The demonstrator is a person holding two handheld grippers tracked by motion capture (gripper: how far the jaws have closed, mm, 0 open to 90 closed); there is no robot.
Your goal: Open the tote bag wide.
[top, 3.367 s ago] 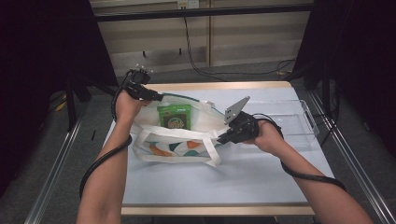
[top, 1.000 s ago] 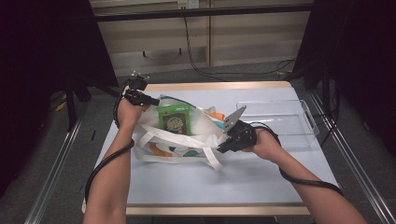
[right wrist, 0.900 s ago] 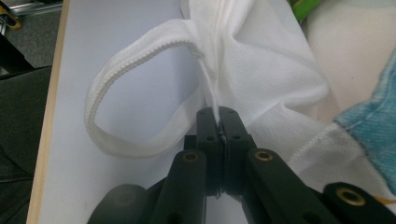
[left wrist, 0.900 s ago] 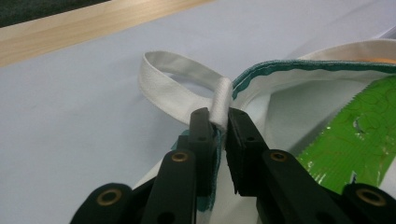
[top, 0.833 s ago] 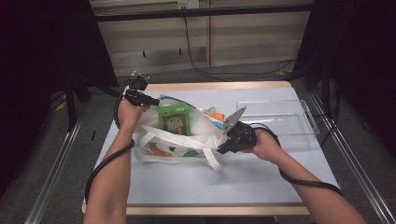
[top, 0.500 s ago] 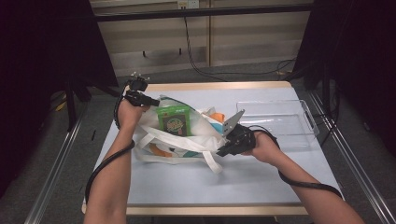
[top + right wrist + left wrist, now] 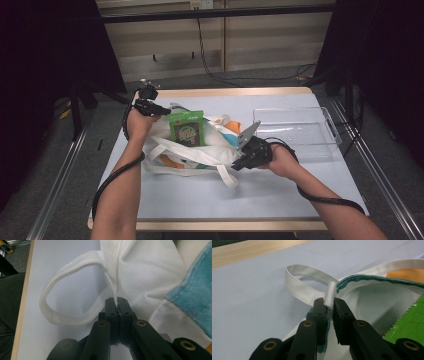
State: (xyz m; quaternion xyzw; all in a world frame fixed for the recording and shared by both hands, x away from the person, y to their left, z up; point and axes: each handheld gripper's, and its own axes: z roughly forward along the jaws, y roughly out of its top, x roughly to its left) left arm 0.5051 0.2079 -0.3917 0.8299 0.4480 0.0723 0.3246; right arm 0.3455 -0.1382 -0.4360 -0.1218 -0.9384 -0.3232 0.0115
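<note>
tote bag (image 7: 200, 150) | between both | left hand-held gripper (image 7: 329, 305) pinches rim | right hand-held gripper (image 7: 117, 302) pinches seam

The green packet (image 7: 186, 129) in the white bag (image 7: 200, 150) bears printing. It is too small and blurred to read.

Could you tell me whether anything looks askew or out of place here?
The green packet stands tilted, half out of the cloth bag's mouth rather than tucked inside. The clear tray beside it sits square; nothing looks spilled or damaged.
</note>
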